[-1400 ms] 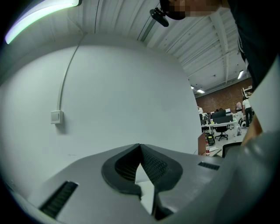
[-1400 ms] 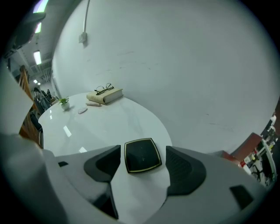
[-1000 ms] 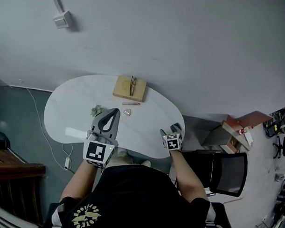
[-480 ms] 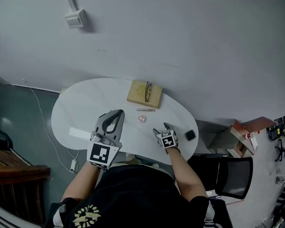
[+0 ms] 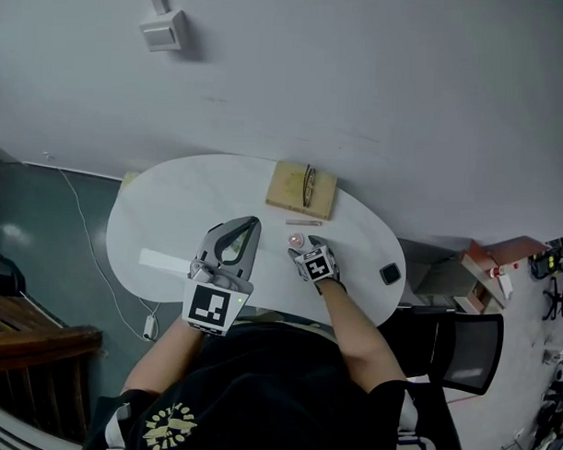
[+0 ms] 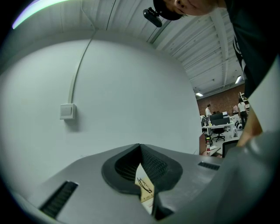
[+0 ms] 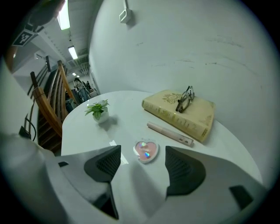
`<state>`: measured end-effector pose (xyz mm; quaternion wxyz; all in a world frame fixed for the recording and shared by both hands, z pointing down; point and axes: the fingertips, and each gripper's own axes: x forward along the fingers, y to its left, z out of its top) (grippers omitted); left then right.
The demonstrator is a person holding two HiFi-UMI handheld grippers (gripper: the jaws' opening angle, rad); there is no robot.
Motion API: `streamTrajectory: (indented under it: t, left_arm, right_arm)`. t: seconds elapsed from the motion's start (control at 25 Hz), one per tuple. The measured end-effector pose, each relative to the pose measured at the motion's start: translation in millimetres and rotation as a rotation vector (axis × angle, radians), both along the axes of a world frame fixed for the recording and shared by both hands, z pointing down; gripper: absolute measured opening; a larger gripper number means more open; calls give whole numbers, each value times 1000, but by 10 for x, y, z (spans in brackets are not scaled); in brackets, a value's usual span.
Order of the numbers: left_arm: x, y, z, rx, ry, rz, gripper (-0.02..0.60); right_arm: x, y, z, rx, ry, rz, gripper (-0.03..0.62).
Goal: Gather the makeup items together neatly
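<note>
A pink heart-shaped compact (image 7: 145,150) lies on the white oval table (image 5: 162,215), just ahead of my right gripper (image 7: 142,165), which is open with its jaws either side of the compact's near edge and not touching it. In the head view the same compact (image 5: 296,239) sits right at the right gripper (image 5: 300,251). A slim pink tube (image 7: 169,133) rests beyond it, against the book. A small black compact (image 5: 389,273) lies alone near the table's right end. My left gripper (image 5: 237,244) hovers over the table's middle, shut and empty, its tips meeting (image 6: 140,148).
A tan book (image 7: 179,111) with folded glasses (image 7: 185,98) on top lies at the table's far side. A small potted plant (image 7: 99,112) stands to the left. A black chair (image 5: 452,350) is at the right, wooden furniture (image 5: 29,335) at the left.
My right gripper has swung left from the table's right edge to the heart compact, leaving the black compact uncovered on the table. The left gripper has hardly moved.
</note>
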<state>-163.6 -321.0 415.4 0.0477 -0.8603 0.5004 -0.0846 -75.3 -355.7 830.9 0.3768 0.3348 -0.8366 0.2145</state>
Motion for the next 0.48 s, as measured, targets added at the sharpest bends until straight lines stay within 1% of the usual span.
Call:
streamTrajectory:
  t: [0.08, 0.32, 0.48]
  left_arm:
    - [1, -27, 20, -13, -11, 9, 12]
    - [62, -67, -30, 17, -9, 36, 12]
    - [157, -59, -10, 17, -21, 56, 12]
  right_arm:
    - [-60, -34, 37, -16, 10, 0, 307]
    - [-146, -95, 181, -27, 45, -10, 307]
    - [-175, -130, 242, -1, 87, -50, 307]
